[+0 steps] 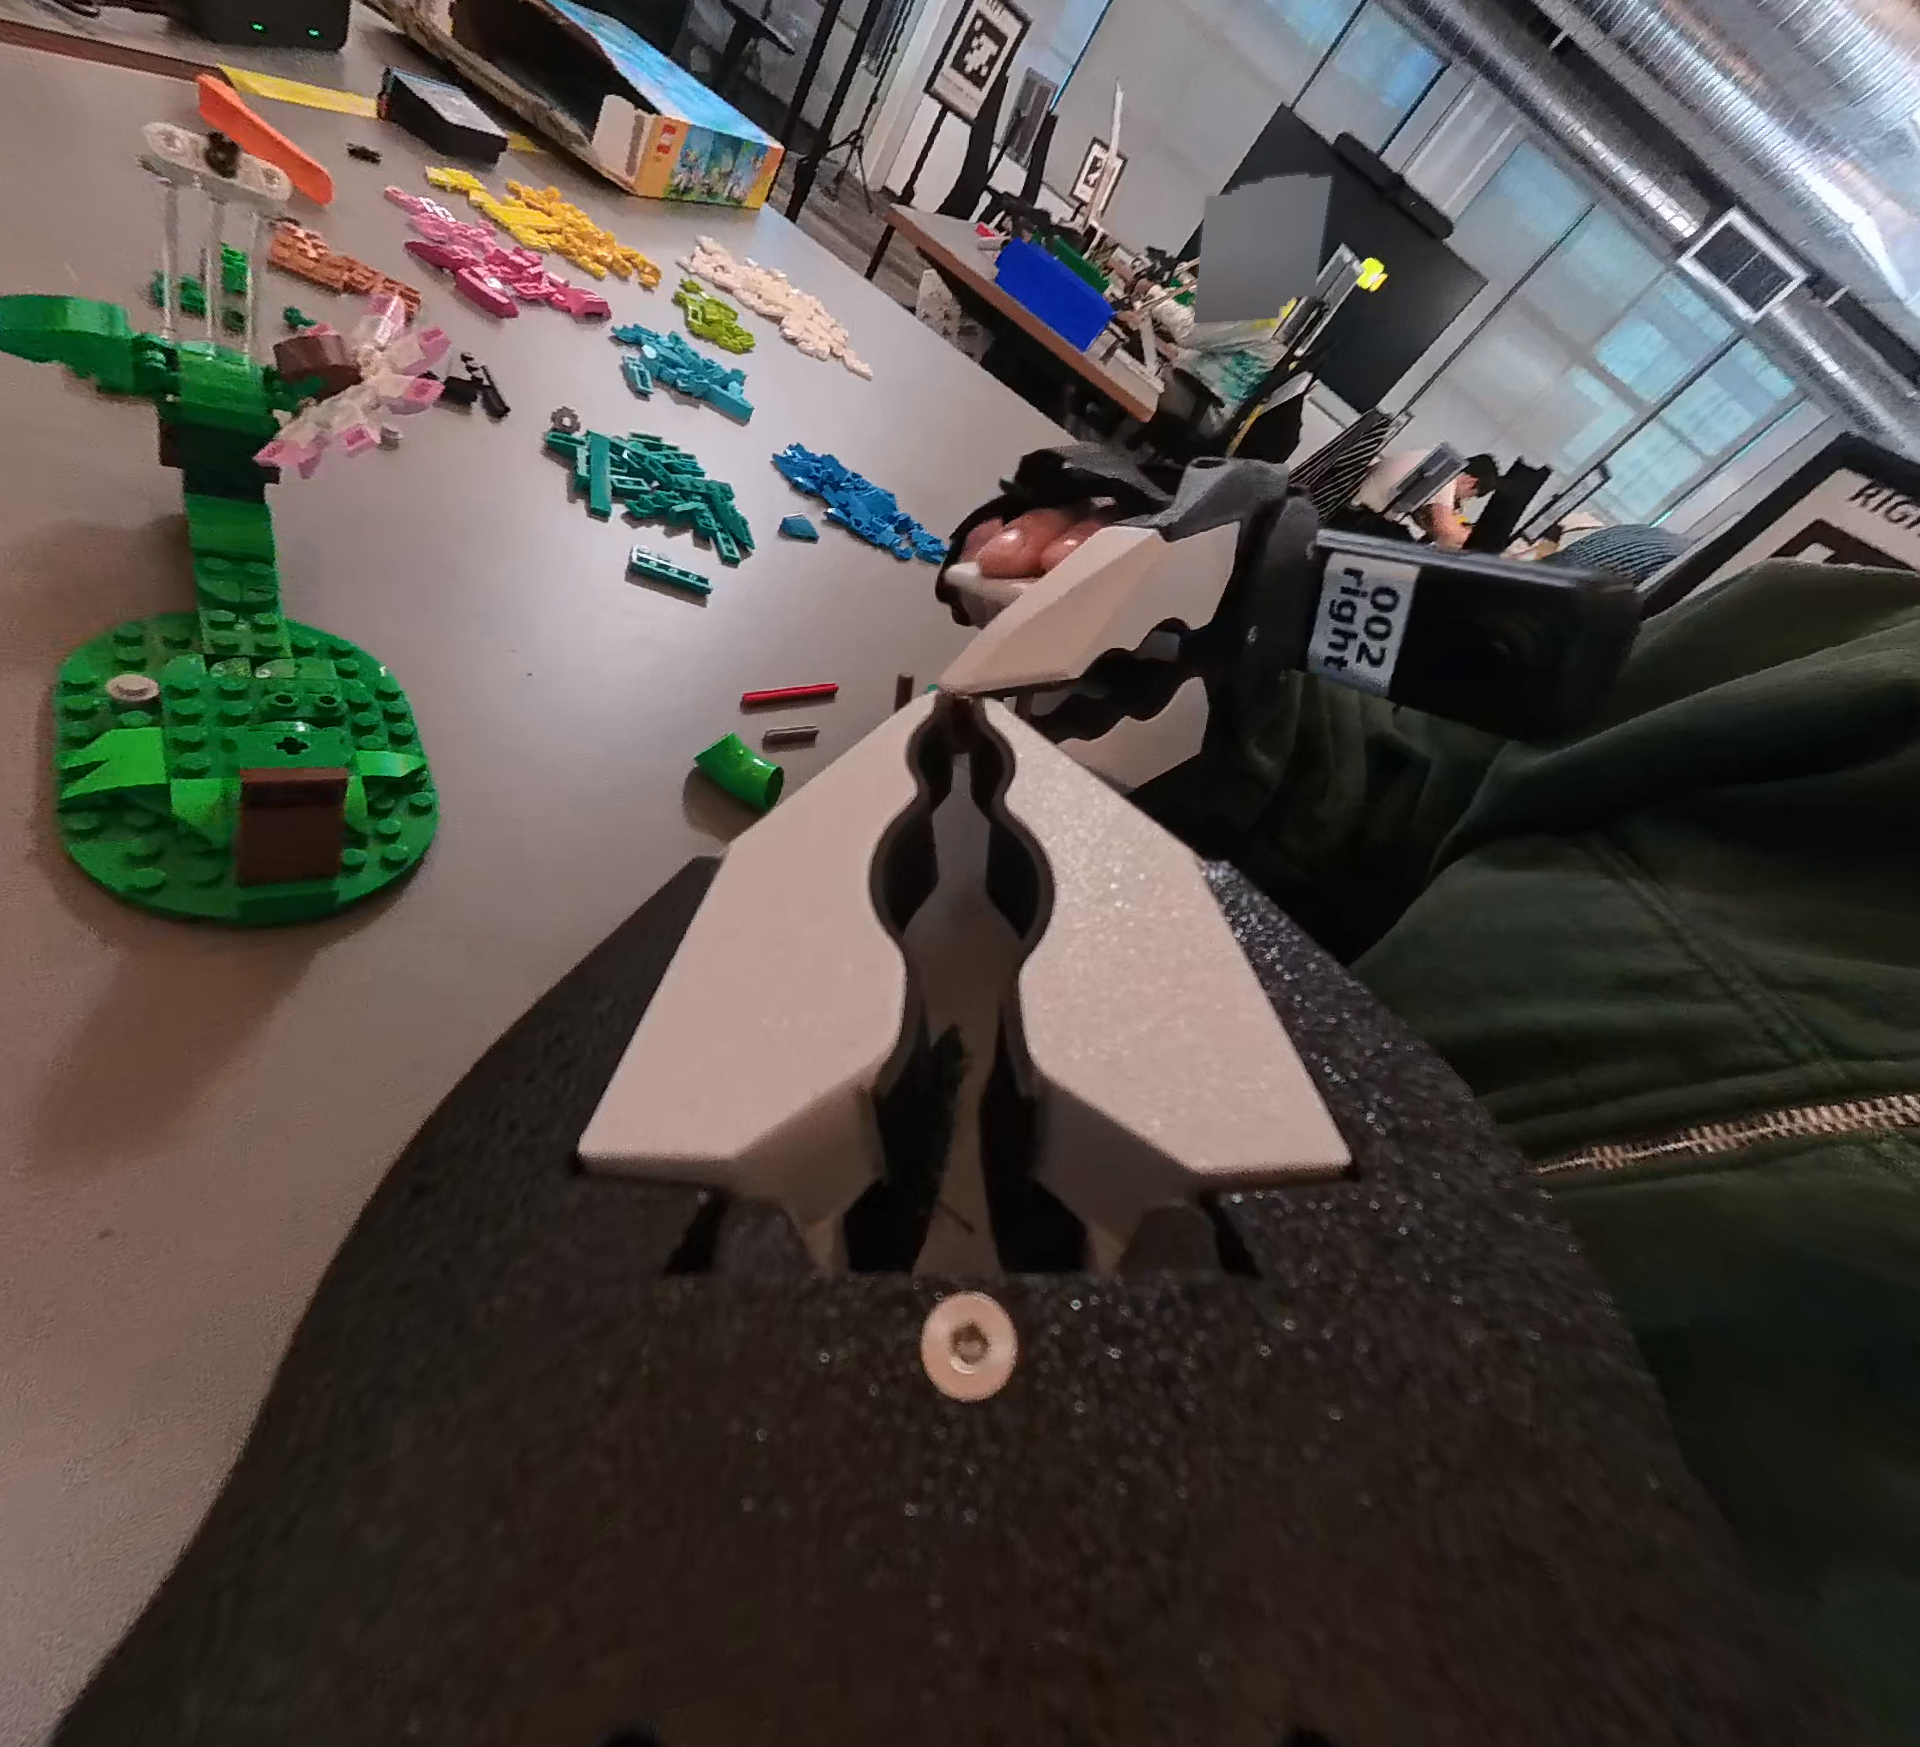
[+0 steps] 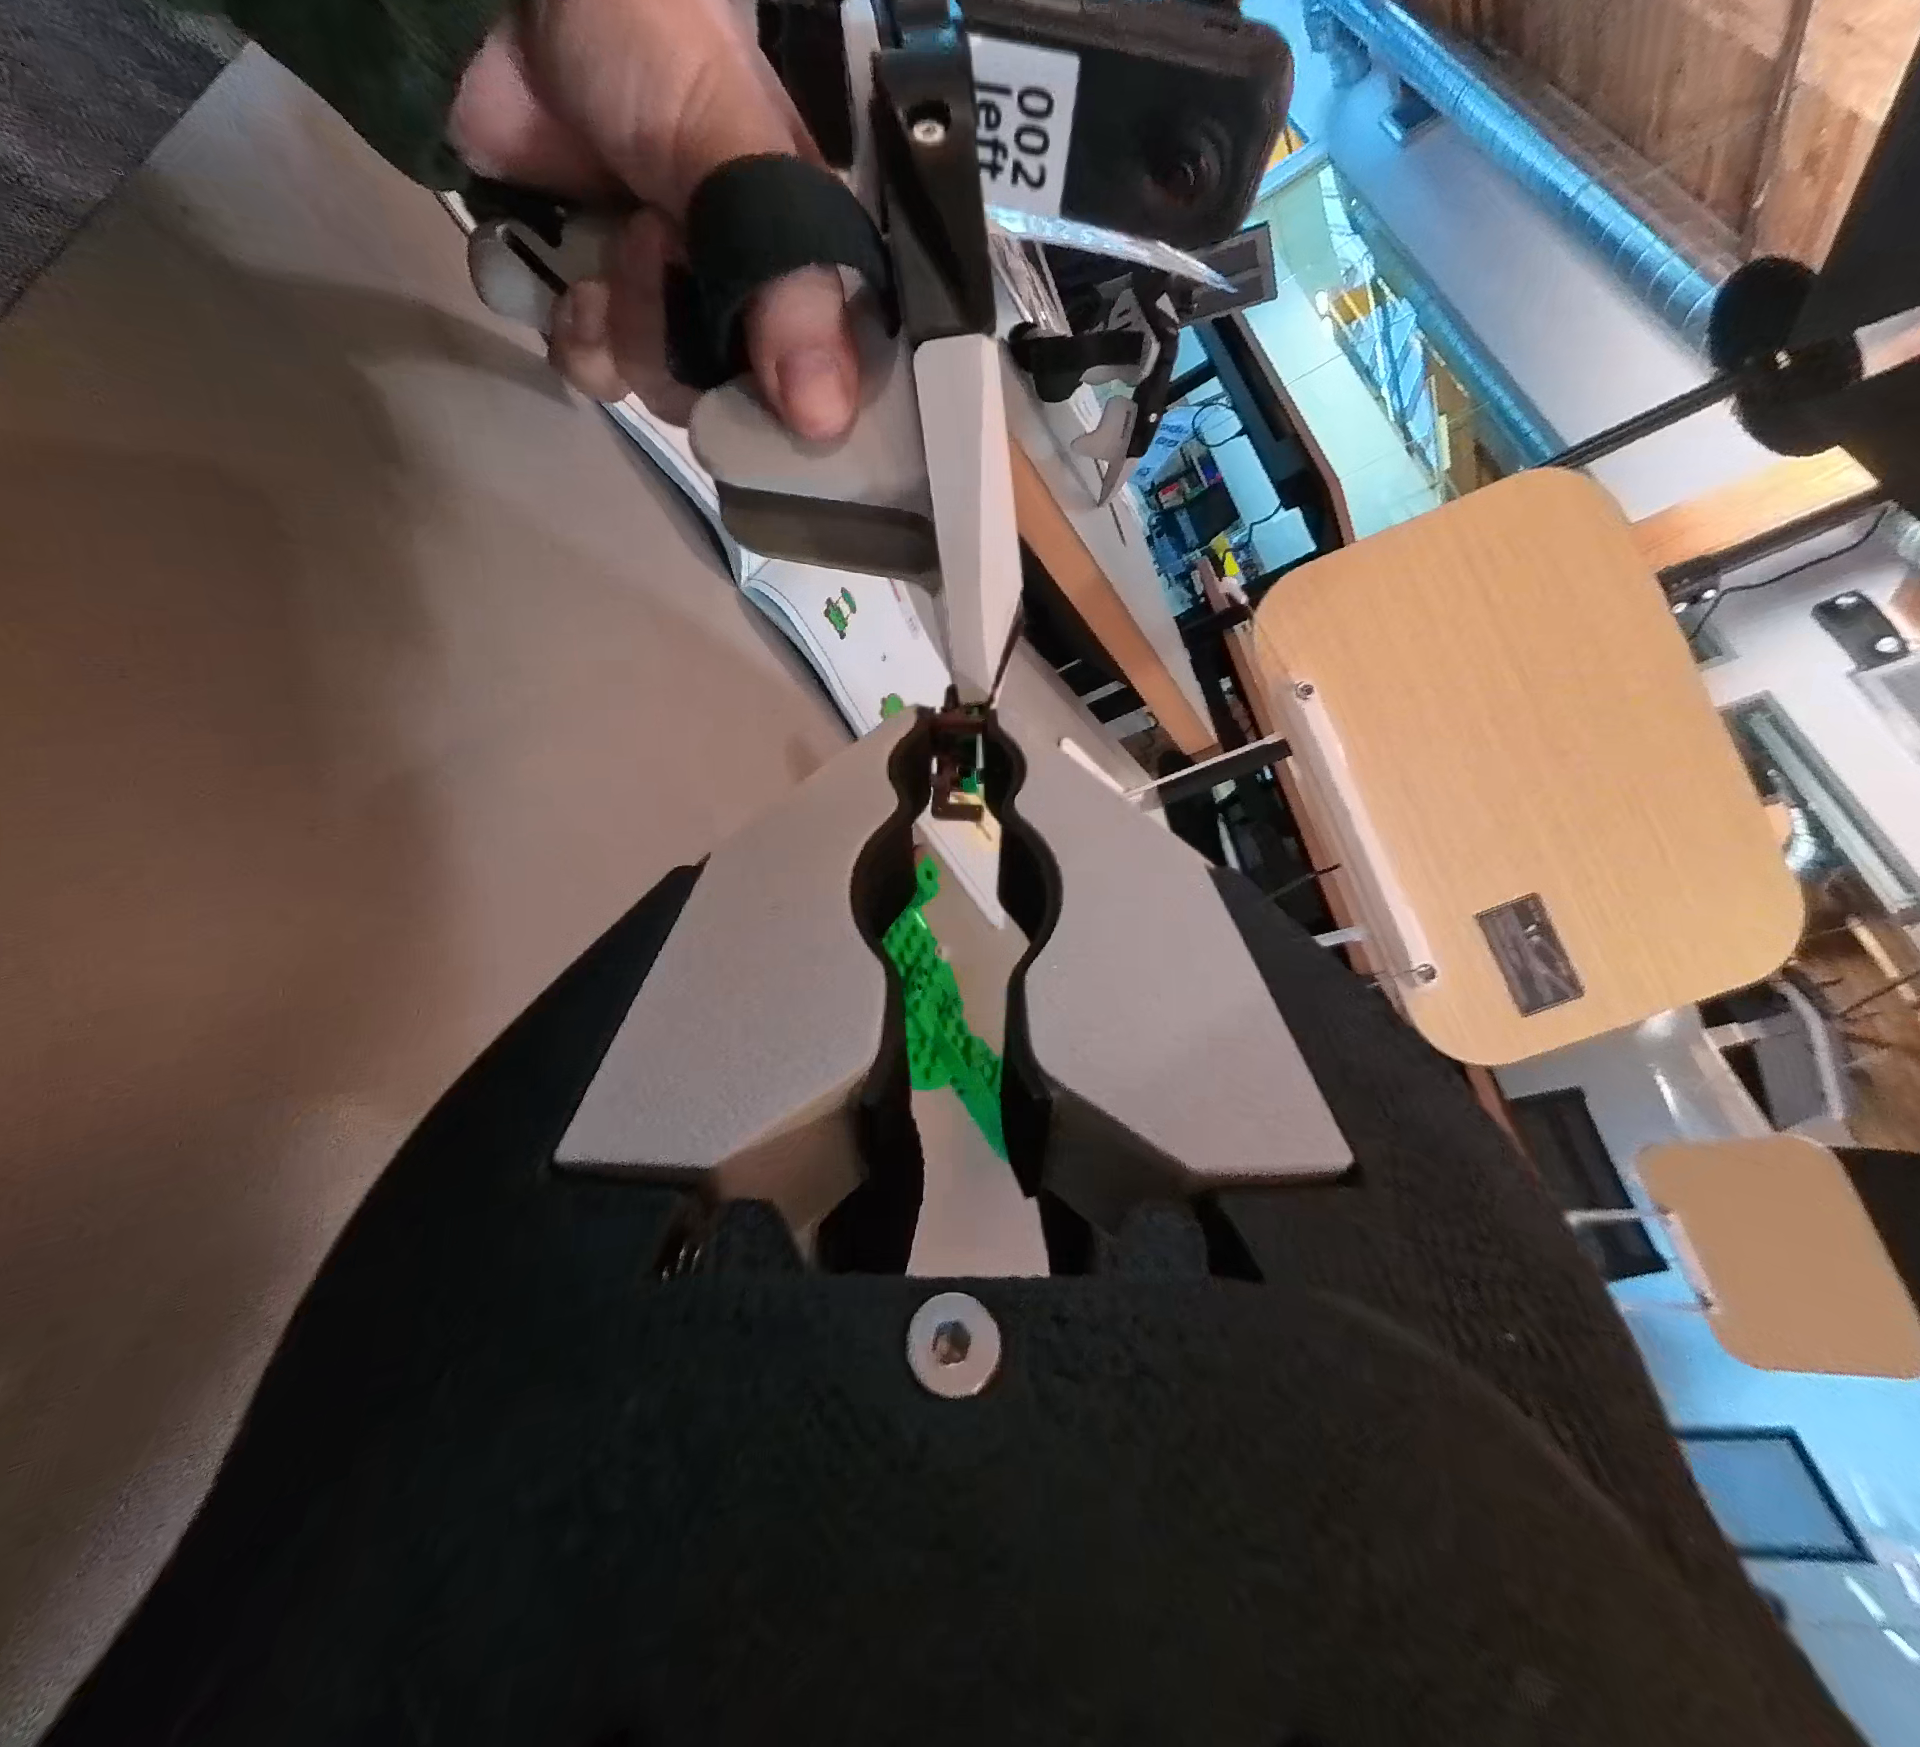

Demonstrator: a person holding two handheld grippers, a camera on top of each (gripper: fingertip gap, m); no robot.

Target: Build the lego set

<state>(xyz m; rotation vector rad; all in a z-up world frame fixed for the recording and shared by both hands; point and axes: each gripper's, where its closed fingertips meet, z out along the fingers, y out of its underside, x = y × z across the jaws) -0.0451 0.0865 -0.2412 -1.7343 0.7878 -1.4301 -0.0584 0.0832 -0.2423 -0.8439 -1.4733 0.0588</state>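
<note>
My left gripper point(image 1: 951, 708) and my right gripper point(image 2: 951, 723) meet tip to tip in the air above the grey table point(image 1: 499, 866). Both are shut on a small dark brown piece point(image 2: 948, 767) with a bit of green on it. In the left wrist view only a sliver of the piece point(image 1: 964, 712) shows. The right gripper point(image 1: 961, 681) comes in from the right there. The left gripper point(image 2: 971, 695) comes down from above in the right wrist view. The green build stands at the left, with a studded base point(image 1: 125, 866), a stem and a pink flower point(image 1: 364, 388).
Piles of loose pieces sorted by colour point(image 1: 644, 492) lie across the table, with the set's box point(image 1: 665, 139) and an orange tool point(image 1: 265, 139) behind. A green curved piece point(image 1: 740, 767) and a red rod point(image 1: 790, 692) lie near the grippers. The booklet point(image 2: 831, 627) lies under them. Only a small space, under 4 cm, lies between the two pairs of fingers. Both grippers' tips are roughly 15 centimeters from the studded base point(image 1: 125, 866). The pink flower point(image 1: 364, 388) is about 20 centimeters from both grippers' fingertips.
</note>
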